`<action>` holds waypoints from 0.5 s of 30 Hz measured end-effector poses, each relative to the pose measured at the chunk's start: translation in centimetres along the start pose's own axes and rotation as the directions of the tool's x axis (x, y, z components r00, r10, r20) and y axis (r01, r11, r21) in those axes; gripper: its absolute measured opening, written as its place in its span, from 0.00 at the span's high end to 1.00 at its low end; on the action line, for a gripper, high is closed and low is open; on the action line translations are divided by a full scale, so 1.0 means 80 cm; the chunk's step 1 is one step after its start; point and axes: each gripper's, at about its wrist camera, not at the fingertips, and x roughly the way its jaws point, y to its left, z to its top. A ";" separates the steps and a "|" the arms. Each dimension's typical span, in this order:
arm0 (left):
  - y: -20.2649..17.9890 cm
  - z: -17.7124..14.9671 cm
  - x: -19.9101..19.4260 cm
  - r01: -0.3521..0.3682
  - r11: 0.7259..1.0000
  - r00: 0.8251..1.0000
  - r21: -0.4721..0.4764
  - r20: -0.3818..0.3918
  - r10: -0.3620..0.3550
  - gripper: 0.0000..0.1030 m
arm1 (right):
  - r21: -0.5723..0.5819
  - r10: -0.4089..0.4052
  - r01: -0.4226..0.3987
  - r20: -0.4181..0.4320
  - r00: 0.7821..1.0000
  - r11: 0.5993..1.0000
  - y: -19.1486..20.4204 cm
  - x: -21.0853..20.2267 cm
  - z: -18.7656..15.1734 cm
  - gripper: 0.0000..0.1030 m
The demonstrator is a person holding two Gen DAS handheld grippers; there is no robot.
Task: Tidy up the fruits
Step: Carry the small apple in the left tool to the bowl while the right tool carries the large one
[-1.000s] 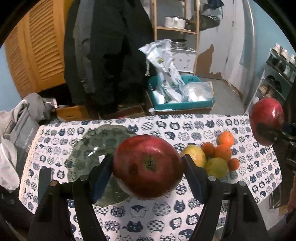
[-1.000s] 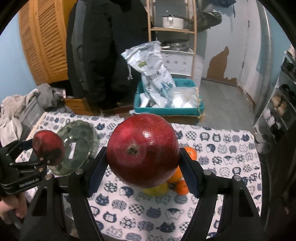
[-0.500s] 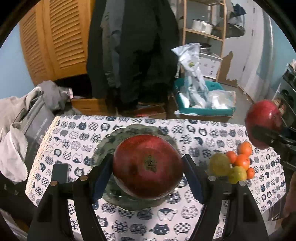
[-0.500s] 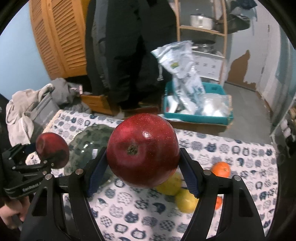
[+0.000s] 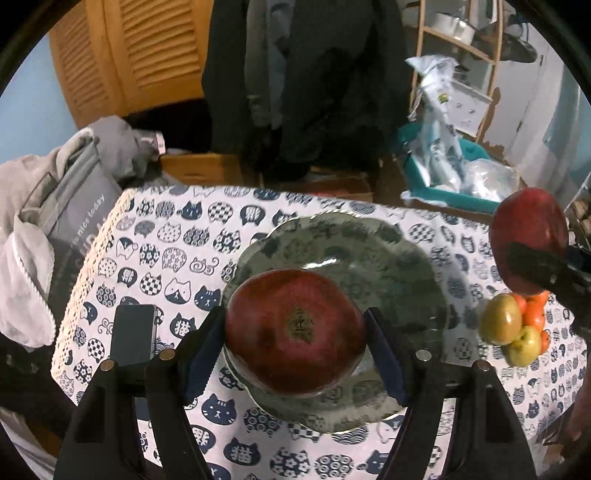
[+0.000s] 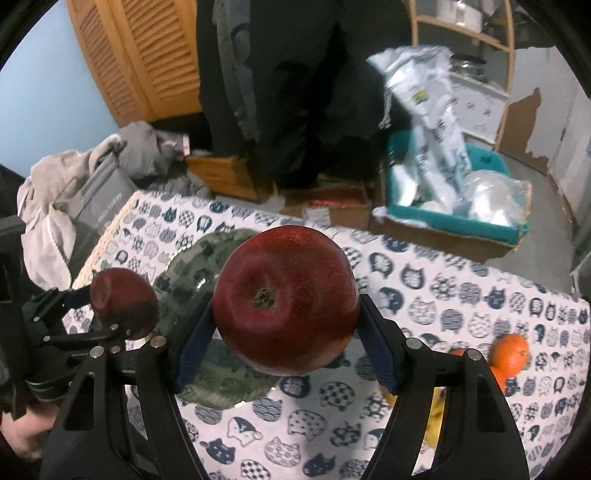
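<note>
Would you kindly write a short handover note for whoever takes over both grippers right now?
Left gripper: shut on a red apple, held above the green plate.
Right gripper: shut on a second red apple, held over the tablecloth beside the plate.
Plate: nothing lies on it yet.
On the cloth to the right: a pile of oranges and yellow-green fruits. A dark phone lies left of the plate.
Done: both apples picked up.
Left: probably set both apples on the plate, then fetch the pile.

Plate [image 5: 388,258] near rim hidden behind apple [image 5: 295,330] — shelf [image 6: 461,22] top cropped.
</note>
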 end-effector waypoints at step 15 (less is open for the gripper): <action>0.026 -0.016 0.087 0.023 0.998 0.988 -0.064 -0.153 -0.033 0.26 | -0.050 0.020 -0.026 -0.127 0.992 0.998 0.030 0.094 -0.009 0.27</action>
